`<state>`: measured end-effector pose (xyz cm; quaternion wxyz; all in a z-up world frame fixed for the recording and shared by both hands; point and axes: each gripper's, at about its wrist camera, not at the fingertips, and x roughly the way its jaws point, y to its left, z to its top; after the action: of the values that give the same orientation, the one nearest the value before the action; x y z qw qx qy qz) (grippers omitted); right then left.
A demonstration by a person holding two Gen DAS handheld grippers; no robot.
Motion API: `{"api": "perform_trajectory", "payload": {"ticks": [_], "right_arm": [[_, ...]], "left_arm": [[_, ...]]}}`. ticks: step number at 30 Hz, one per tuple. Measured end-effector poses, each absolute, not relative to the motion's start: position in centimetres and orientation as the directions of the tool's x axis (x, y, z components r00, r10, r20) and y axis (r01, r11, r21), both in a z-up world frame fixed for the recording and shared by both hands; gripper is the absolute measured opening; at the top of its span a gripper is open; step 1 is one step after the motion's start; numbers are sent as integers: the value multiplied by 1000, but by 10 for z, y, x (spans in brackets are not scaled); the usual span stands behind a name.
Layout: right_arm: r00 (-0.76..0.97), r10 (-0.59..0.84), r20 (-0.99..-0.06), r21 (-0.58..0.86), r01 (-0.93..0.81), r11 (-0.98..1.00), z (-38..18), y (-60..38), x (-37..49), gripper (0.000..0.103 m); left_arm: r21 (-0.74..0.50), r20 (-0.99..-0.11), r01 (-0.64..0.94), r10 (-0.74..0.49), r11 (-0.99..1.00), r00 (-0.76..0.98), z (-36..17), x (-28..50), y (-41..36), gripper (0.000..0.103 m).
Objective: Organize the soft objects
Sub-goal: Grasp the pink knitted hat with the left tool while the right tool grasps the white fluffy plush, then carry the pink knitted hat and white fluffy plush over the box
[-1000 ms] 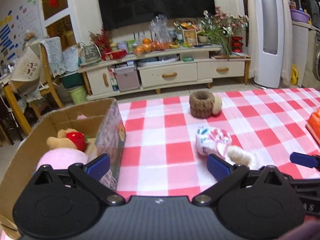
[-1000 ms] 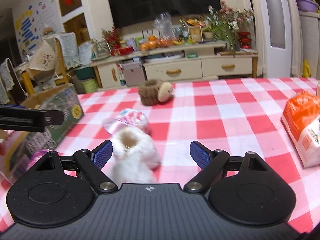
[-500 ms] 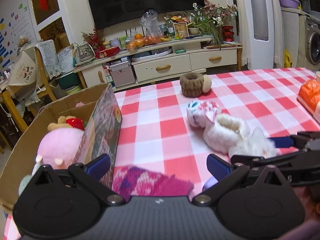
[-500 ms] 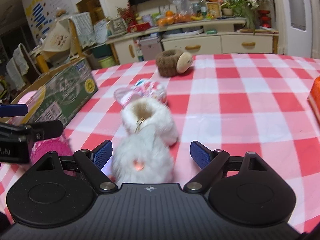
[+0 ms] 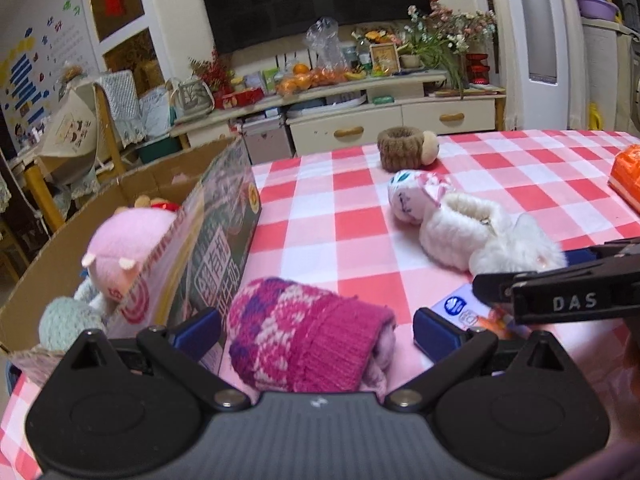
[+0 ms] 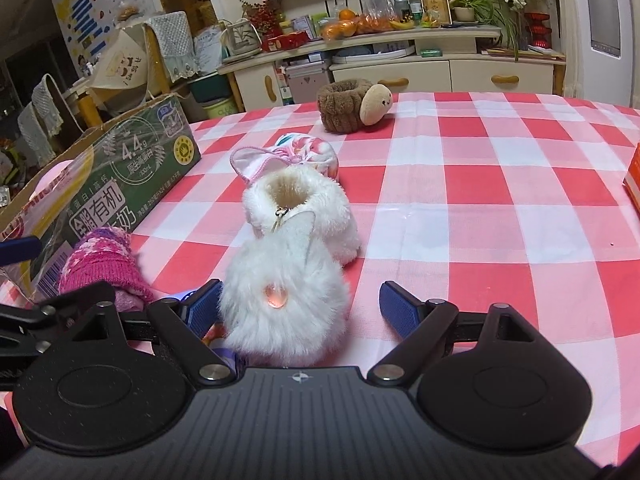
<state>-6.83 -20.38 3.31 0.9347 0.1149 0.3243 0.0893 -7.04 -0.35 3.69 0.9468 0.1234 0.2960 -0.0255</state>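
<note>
My left gripper (image 5: 316,330) is open, its jaws on either side of a pink-and-purple knitted roll (image 5: 304,332) lying on the checked tablecloth beside the cardboard box (image 5: 224,220). My right gripper (image 6: 300,300) is open around a white fluffy plush (image 6: 284,304), with a white furry slipper (image 6: 304,204) just beyond it. A floral pink pouch (image 6: 304,152) and a brown plush ring with a beige head (image 6: 352,106) lie farther back. The box holds a pink plush (image 5: 124,248) and other soft toys.
An orange packet (image 5: 626,178) lies at the table's right edge. A small blue-and-white packet (image 5: 464,308) sits under the right gripper's arm. The box stands along the table's left side. A TV cabinet and chairs stand beyond the table.
Both grippers have moved back towards the near edge and lower. The knitted roll has come between my left jaws, and the white plush between my right jaws.
</note>
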Motion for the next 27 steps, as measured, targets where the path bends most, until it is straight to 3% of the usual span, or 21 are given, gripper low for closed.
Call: {"api": "perform_trajectory", "payload": {"ticks": [9,15,27], "right_arm": [[771,261,-580,288,-105,952,34,-205,-66,85],[767,283,-576,294,-128,947,36,-204,-65,61],[777,260,-574,281,-111,953,38,-209,-64,56]], "left_arm": [[191,-596,90,43,977,802,26,-54,-2,101],[193,-609,91,46,977,792,22,-42,-4,97],[190,-611,149,-2,970,792,30,-39,-16,77]]}}
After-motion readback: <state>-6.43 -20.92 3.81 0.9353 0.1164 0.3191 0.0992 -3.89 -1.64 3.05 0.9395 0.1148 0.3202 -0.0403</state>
